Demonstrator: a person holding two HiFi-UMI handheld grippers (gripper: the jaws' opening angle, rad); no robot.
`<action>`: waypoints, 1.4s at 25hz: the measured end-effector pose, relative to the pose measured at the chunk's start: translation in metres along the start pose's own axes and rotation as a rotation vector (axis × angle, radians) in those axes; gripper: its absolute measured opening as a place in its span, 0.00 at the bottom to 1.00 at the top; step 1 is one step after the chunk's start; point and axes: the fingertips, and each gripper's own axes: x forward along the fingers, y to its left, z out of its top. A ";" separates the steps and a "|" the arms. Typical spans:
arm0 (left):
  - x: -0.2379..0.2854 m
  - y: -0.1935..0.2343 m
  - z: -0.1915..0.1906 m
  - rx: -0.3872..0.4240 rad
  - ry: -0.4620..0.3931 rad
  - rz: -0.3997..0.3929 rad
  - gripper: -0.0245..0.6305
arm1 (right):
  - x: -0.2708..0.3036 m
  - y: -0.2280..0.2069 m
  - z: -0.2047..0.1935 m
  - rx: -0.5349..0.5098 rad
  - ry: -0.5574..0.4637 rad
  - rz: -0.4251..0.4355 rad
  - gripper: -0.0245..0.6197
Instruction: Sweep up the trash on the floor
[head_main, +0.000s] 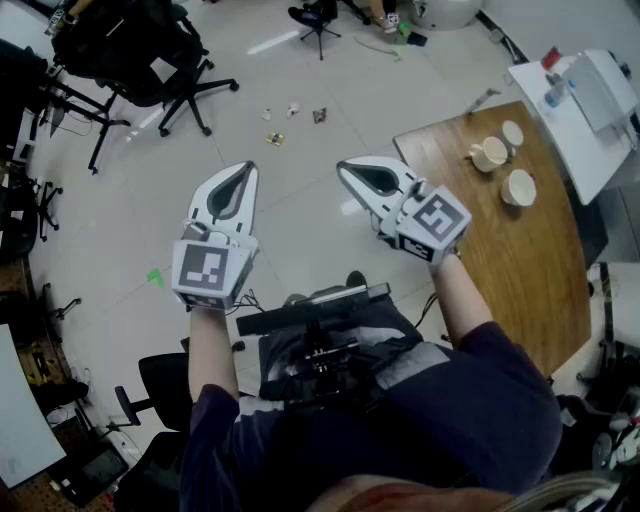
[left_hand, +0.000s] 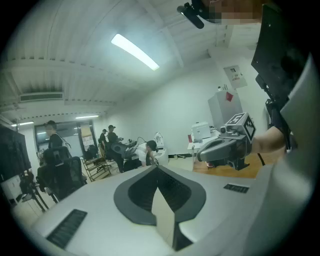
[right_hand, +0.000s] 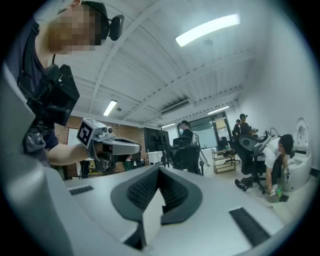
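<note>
white left gripper (head_main: 246, 168) and white right gripper (head_main: 343, 166) closed, empty
open jaws before grabbing; keep the small scattered trash scraps (head_main: 319, 115) centred ahead

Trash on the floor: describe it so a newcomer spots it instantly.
On the pale floor, look between the black office chair and the wooden table. The trash is a loose cluster of small scraps, unlike the lone green mark farther left.
</note>
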 end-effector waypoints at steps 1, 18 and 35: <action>0.004 0.003 0.003 0.002 -0.004 0.003 0.04 | 0.003 -0.004 0.003 -0.006 -0.005 0.003 0.06; 0.078 0.153 -0.011 0.047 -0.115 -0.122 0.04 | 0.137 -0.070 0.036 -0.073 -0.004 -0.197 0.06; 0.106 0.330 -0.027 -0.112 -0.246 -0.222 0.04 | 0.304 -0.112 0.068 -0.122 0.069 -0.292 0.06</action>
